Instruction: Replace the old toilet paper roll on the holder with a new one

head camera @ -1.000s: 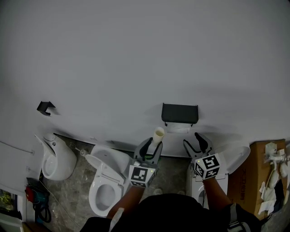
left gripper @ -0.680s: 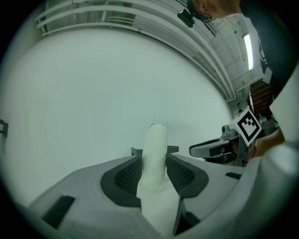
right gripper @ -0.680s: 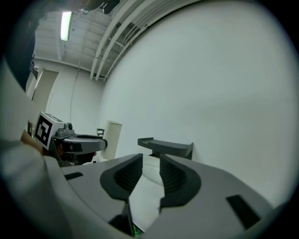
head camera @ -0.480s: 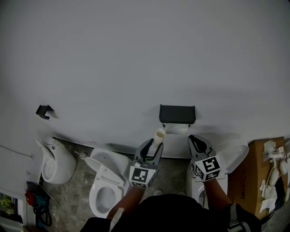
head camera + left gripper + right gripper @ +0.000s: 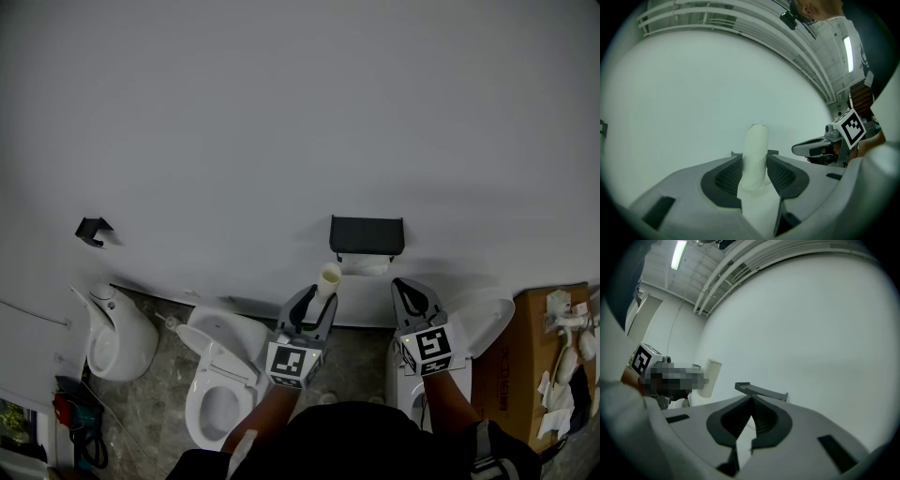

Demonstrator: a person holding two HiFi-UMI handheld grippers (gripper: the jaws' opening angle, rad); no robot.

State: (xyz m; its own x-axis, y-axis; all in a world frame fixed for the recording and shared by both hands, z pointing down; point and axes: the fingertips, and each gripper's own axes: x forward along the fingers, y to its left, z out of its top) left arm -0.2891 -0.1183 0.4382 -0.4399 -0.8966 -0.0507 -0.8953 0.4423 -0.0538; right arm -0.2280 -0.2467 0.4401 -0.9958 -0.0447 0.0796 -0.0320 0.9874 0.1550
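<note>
Left gripper (image 5: 316, 307) clamped on tube (image 5: 329, 278): pads on its lower part, top end poking past the fingertips. Tube just below the left end of holder (image 5: 367, 234), not touching it. Right gripper (image 5: 751, 401) jaws just closed, pads together, nothing between them. Parked just below holder's right end.

Handling, as a judgement:
- Bare cardboard core: very light, thin-walled, dry, not slippery.
- Ovals or crushes under a hard squeeze, so light force only.
- Best taken across the wall near mid-length, about where the left jaws sit now.
- New roll likely soft and bulkier, with a loose tail that can unwind. Better gripped across its width than by the outer sheet.

Hidden or unclear:
- Pale patch (image 5: 364, 268) right under holder: leftover paper or spindle, can't tell.
- New roll in none of the 3 views.
- Holder's bar covered by its lid in head view; right gripper view gives only the lid, nearly edge-on.
- Tube's lower end buried between the left jaws.
- Left gripper masked by mosaic in right gripper view.
</note>
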